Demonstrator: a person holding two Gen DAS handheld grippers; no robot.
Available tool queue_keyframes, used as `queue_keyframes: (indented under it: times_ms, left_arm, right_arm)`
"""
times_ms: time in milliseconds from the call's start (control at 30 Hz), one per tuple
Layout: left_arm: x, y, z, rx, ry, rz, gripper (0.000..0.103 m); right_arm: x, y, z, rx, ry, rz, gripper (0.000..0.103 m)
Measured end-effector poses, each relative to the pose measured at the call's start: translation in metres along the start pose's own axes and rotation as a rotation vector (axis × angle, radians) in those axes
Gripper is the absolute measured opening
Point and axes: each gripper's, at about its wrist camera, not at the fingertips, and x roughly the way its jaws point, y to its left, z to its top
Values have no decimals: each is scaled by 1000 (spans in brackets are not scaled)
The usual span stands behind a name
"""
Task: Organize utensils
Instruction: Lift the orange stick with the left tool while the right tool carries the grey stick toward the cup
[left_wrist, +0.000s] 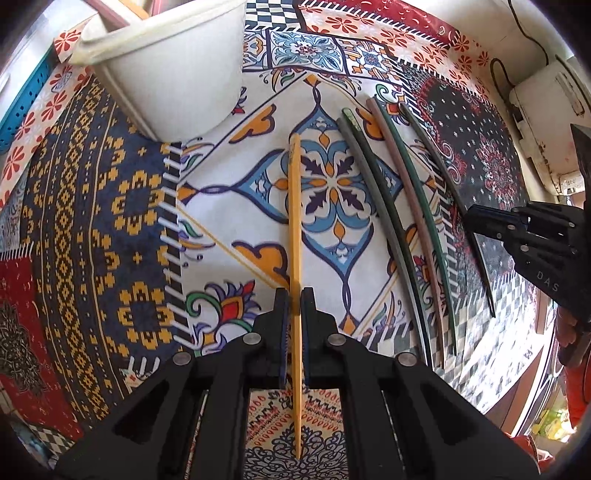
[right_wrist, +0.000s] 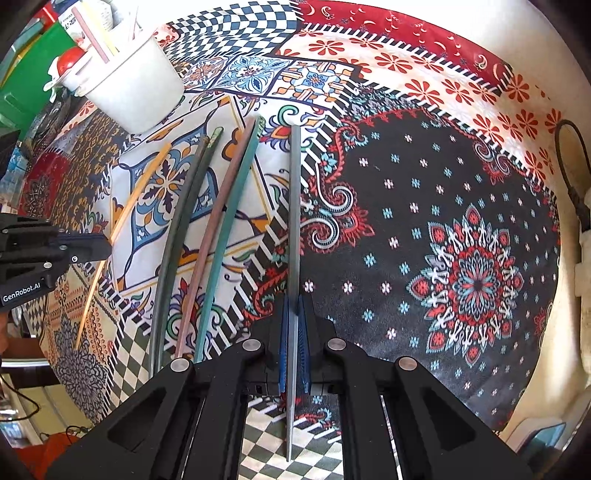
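Held: your left gripper (left_wrist: 294, 295) clamps the yellow chopstick (left_wrist: 294, 221); right gripper (right_wrist: 294, 306) clamps the grey chopstick (right_wrist: 294, 206) | Done: some sticks already in white tub (right_wrist: 133, 92) | Left: four chopsticks (right_wrist: 207, 221) on counter below tub

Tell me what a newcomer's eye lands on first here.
The loud patchwork-patterned tablecloth fills both views. On it, each claw is shut on a chopstick: the left claw on the yellow chopstick, the right claw on the grey chopstick. Four more chopsticks lie between them, and a white tub stands at the far left.
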Motion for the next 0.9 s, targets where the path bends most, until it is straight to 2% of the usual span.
queue_keyframes:
  times_ms: [233, 400, 700, 833, 900]
  left_arm:
    - [5, -3, 26, -4, 0, 17, 7]
    - [8, -9, 37, 9, -13, 41, 7]
    - [15, -24, 55, 45, -40, 76, 5]
    - [13, -23, 51, 43, -51, 83, 4]
    - [10, -22, 42, 30, -60, 88, 4]
  right_arm:
    - [11, 1, 39, 12, -1, 7, 6]
    - [20, 22, 61, -42, -12, -40, 6]
    - [31, 60, 80, -124, -15, -114, 6]
    - [28, 60, 76, -88, -21, -92, 6]
    - [24, 48, 70, -59, -43, -66, 6]
